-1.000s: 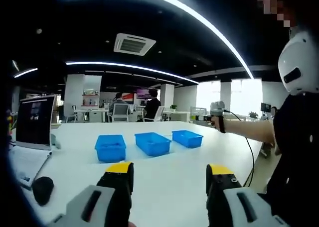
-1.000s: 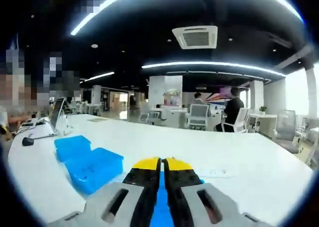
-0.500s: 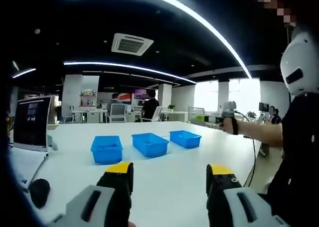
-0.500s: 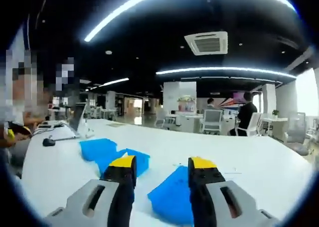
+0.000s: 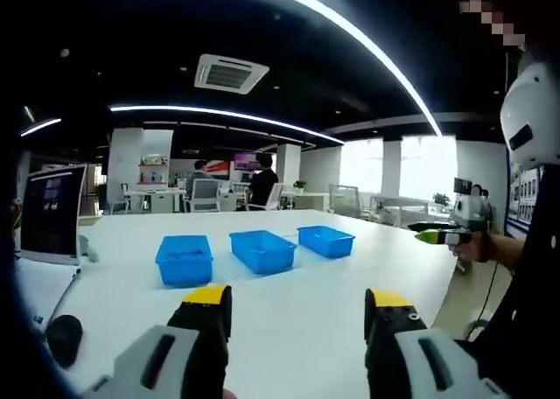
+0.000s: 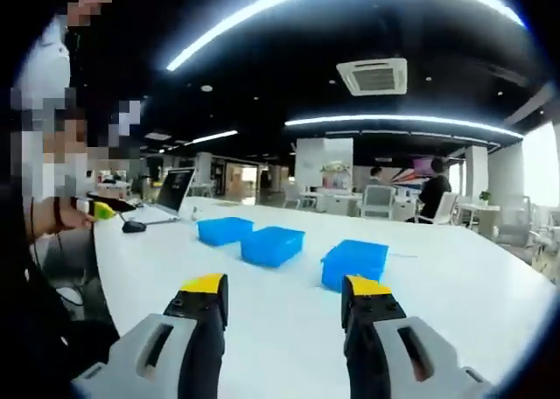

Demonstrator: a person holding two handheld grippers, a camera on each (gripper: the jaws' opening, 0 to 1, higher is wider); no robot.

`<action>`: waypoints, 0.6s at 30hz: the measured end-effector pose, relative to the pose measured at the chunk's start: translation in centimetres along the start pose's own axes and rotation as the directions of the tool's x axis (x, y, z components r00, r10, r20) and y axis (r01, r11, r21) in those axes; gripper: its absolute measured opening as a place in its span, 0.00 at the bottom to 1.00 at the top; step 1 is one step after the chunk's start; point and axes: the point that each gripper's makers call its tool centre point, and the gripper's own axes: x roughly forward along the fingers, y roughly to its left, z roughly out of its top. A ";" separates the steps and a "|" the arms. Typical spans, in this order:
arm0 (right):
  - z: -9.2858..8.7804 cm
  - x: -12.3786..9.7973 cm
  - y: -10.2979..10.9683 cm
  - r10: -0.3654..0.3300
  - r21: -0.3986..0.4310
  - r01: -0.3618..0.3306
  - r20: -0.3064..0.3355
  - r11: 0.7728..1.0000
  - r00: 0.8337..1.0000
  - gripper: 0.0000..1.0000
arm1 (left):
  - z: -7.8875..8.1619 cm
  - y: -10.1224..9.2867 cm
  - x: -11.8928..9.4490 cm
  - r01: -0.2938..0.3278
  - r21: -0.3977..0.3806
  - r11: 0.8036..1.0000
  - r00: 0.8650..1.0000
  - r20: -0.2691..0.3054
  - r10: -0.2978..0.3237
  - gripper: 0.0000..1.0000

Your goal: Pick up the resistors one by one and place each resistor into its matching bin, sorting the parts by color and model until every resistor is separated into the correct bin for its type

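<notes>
Three blue bins stand in a row on the white table: a left bin, a middle bin and a right bin. My left gripper is open over the near table edge, with nothing between its jaws. In the right gripper view the same bins lie ahead of my right gripper, which is open and empty. A hand holds the right gripper off the table's right end. The left gripper is far left, in a hand.
A laptop and a black mouse sit at the table's left end. In the right gripper view the laptop and mouse are beyond the bins. Behind are office desks, chairs and seated people.
My right gripper went from shut to open and drew back from right above the bins to well away from them. My left gripper stayed open and nearly still.
</notes>
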 end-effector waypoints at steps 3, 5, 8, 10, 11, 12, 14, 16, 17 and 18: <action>-0.1 -2.0 -0.1 -0.041 0.006 0.041 -0.009 0.999 0.999 0.55 | -0.2 -0.1 0.1 0.001 0.000 1.000 1.000 -0.006 -0.001 0.65; 0.1 -2.5 0.0 -0.045 0.011 0.045 -0.006 0.999 0.999 0.56 | -0.3 -0.1 0.1 -0.007 0.006 1.000 1.000 -0.009 0.007 0.66; 0.1 -2.5 -0.1 -0.054 0.001 0.054 -0.008 0.999 0.999 0.56 | -0.3 0.0 0.1 -0.015 0.008 1.000 1.000 -0.007 0.015 0.68; 0.0 -2.4 -0.1 -0.049 0.004 0.049 -0.009 0.999 0.999 0.56 | -0.5 0.3 0.1 -0.030 0.021 0.999 0.999 -0.013 0.030 0.68; 0.0 -2.3 0.0 -0.039 0.010 0.039 -0.010 0.999 0.999 0.57 | -0.5 0.5 0.0 -0.040 0.024 0.999 0.999 -0.012 0.040 0.68; -0.1 -2.2 0.2 -0.030 0.010 0.030 -0.012 0.999 0.999 0.57 | -0.5 0.7 0.0 -0.050 0.027 0.998 0.999 -0.010 0.050 0.68; -0.2 -1.9 0.5 -0.020 0.001 0.020 -0.020 1.000 1.000 0.57 | -0.5 0.9 -0.2 -0.061 0.029 0.998 0.998 -0.006 0.061 0.68; -0.2 -1.8 0.8 -0.006 -0.003 0.006 -0.022 1.000 1.000 0.57 | -0.5 1.1 -0.2 -0.068 0.024 0.997 0.998 -0.002 0.068 0.68; -0.2 -1.6 1.0 0.000 -0.002 0.000 -0.022 1.000 1.000 0.57 | -0.5 1.1 -0.3 -0.072 0.026 0.997 0.997 -0.003 0.072 0.68; -0.2 -1.6 1.2 0.006 -0.001 -0.006 -0.023 1.000 1.000 0.57 | -0.5 1.2 -0.3 -0.073 0.027 0.997 0.997 -0.003 0.073 0.68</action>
